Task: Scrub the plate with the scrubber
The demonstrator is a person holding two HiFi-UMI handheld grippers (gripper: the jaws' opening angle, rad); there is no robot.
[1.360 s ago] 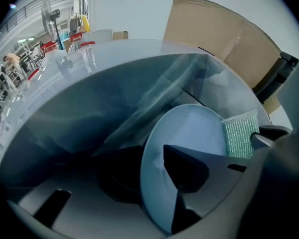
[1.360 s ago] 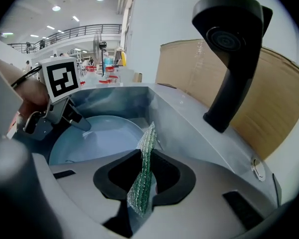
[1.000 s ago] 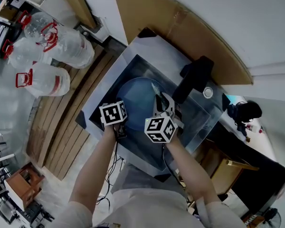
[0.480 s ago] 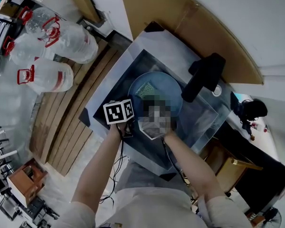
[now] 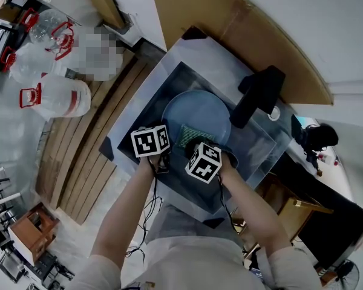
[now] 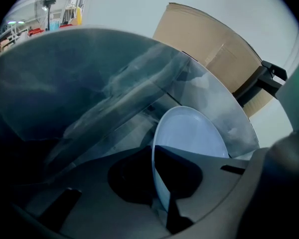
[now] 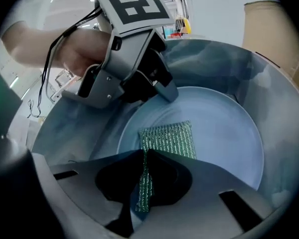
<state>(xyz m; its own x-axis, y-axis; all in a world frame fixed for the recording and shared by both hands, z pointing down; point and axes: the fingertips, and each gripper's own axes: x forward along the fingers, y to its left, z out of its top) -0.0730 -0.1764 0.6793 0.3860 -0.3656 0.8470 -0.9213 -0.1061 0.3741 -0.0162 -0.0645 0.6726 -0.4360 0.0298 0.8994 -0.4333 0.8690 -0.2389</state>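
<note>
Right gripper view: right gripper (image 7: 144, 151), jaws just closing, pinches the green scrubber (image 7: 172, 136) on the plate (image 7: 224, 128); left gripper (image 6: 153, 147) clamps its rim.

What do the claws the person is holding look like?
The left claw and right claw are grey with black inner parts, and each has a white cube of black square markers on top. Thin black cables run off the left one. The person wears light short sleeves.

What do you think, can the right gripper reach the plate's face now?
Probably yes: the right gripper has just closed its fingers on the scrubber, which lies on the plate; the left gripper pinches only the rim.
</note>
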